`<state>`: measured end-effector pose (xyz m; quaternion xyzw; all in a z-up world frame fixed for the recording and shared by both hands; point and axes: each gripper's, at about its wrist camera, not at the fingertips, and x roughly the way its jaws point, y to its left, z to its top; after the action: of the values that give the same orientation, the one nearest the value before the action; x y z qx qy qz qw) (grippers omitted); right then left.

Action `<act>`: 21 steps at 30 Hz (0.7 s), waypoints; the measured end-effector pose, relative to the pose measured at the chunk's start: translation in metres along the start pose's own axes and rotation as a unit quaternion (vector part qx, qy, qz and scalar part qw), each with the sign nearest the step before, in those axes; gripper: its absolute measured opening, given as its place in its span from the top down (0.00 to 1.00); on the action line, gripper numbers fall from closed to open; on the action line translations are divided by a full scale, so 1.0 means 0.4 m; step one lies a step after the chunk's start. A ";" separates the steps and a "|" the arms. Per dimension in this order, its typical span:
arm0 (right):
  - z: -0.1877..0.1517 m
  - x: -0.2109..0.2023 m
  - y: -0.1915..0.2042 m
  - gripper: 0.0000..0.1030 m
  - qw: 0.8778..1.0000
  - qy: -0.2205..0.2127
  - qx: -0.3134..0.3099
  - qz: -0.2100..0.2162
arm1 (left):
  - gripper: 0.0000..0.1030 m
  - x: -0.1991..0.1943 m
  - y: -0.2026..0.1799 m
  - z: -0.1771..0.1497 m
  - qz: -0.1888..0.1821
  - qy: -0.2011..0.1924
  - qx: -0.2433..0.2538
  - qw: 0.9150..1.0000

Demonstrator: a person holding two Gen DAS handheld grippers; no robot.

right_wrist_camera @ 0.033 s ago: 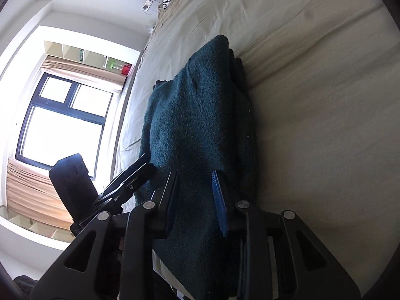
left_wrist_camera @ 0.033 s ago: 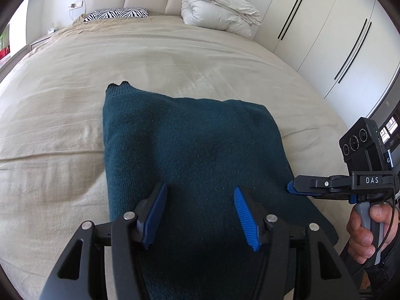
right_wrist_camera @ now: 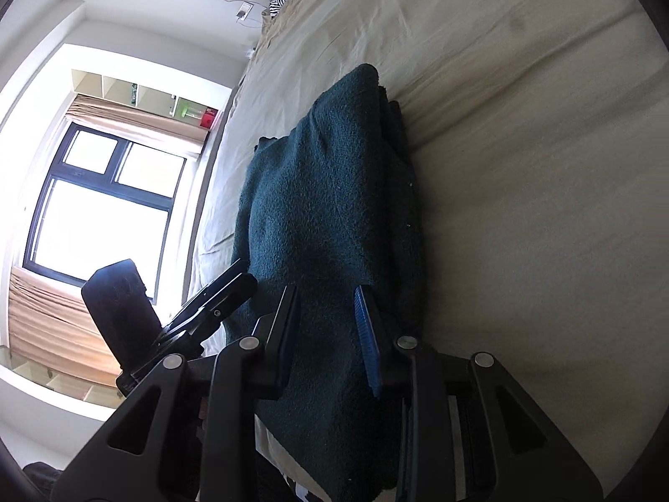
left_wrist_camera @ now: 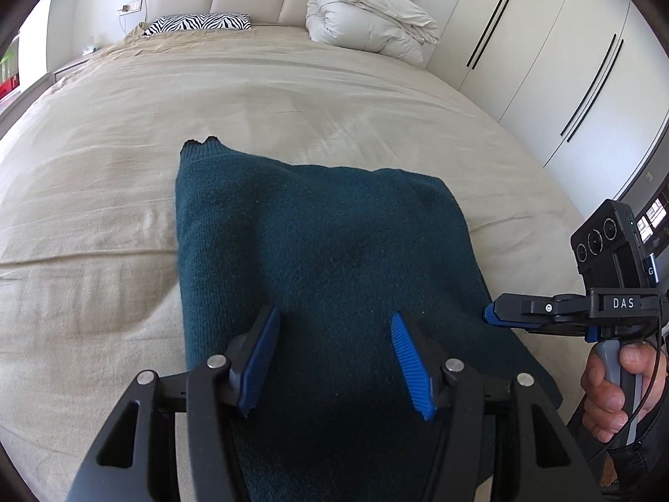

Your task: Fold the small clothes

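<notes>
The left gripper [left_wrist_camera: 334,359] sits at the bottom centre of its own view with its blue pads spread wide, hovering over the near part of the dark teal sweater [left_wrist_camera: 317,242] and pinching nothing. The right gripper [right_wrist_camera: 328,334], low in its view, is also spread, the sweater's folded edge [right_wrist_camera: 326,209] lying between its fingers; whether they touch the cloth cannot be told. The sweater lies folded in the middle of the beige bed [left_wrist_camera: 104,209]. At the upper centre of the left view are a zebra-print pillow [left_wrist_camera: 200,23] and a rolled white duvet [left_wrist_camera: 368,21]; white wardrobe doors [left_wrist_camera: 543,54] fill the upper right. A window [right_wrist_camera: 100,209] fills the left of the right view.
</notes>
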<state>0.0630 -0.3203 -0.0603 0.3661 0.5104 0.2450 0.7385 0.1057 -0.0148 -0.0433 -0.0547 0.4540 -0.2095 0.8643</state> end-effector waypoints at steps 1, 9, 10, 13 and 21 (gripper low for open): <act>-0.006 -0.018 0.012 0.75 1.000 -0.003 -0.004 -0.001 | 0.44 -0.021 -0.005 -0.004 -0.001 -0.002 -0.002 1.000; -0.089 -0.025 0.054 0.61 0.999 0.030 -0.026 0.023 | 0.44 -0.045 -0.001 -0.113 -0.030 0.027 -0.018 0.999; -0.098 -0.008 0.037 0.57 0.999 0.034 -0.020 0.014 | 0.44 -0.033 0.000 -0.127 -0.030 0.032 -0.022 0.999; -0.123 0.002 0.006 0.58 0.999 0.018 -0.014 0.032 | 0.44 -0.026 -0.016 -0.145 -0.012 0.020 -0.002 1.000; -0.182 -0.049 0.011 0.57 1.000 0.004 -0.027 0.013 | 0.41 -0.055 -0.031 -0.171 -0.002 0.010 -0.003 1.000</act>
<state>-0.0119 -0.3110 -0.0608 0.3517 0.5015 0.2698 0.7429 0.0357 -0.0103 -0.0628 -0.0564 0.4633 -0.2104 0.8590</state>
